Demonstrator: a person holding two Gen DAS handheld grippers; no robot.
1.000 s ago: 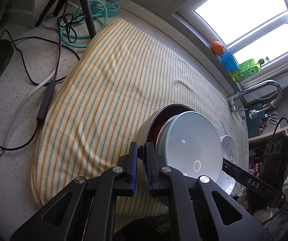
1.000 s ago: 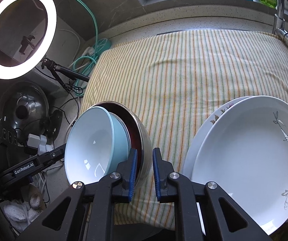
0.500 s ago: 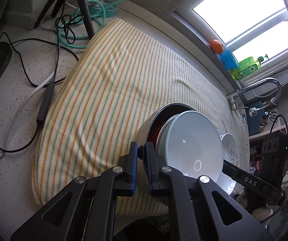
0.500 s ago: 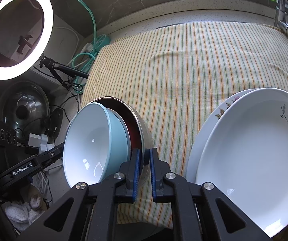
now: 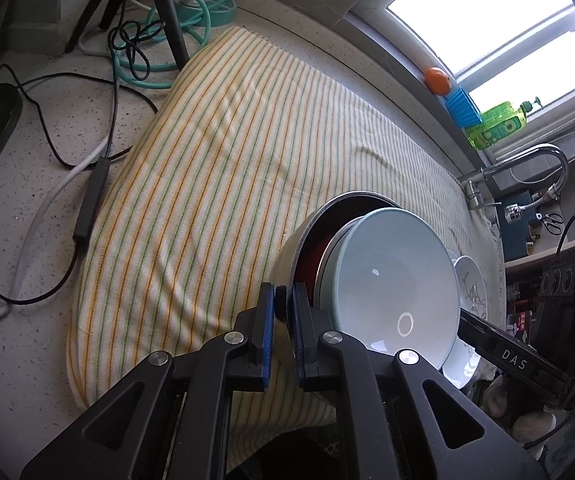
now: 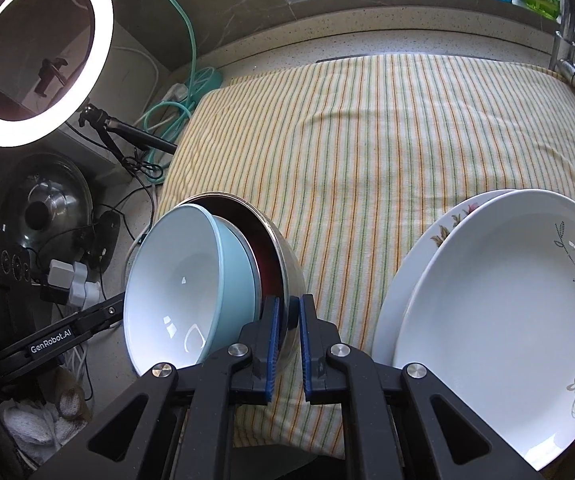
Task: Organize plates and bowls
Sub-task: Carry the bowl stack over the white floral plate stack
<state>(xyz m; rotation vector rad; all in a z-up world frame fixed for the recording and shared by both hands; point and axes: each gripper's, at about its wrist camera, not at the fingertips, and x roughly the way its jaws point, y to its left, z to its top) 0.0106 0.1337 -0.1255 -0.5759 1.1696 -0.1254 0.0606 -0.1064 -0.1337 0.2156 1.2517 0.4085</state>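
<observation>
**Nested bowls gripped by the rim from both sides, above the striped cloth on the tabletop.**
Both the left gripper [image 5: 283,312] and the right gripper [image 6: 287,322] have their jaws clenched on the thin rim of the round stainless-steel bowl [image 6: 283,256], lower centre of each view; a pale blue ceramic bowl [image 5: 391,280] sits tilted inside it. The glazed bowl looks slippery, heavy and breakable, likely to slide out, so opposite rim holds suit it. Two white floral plates [image 6: 503,296] lie at lower right. Legible: "GenRobot.AI", "DAS".
</observation>
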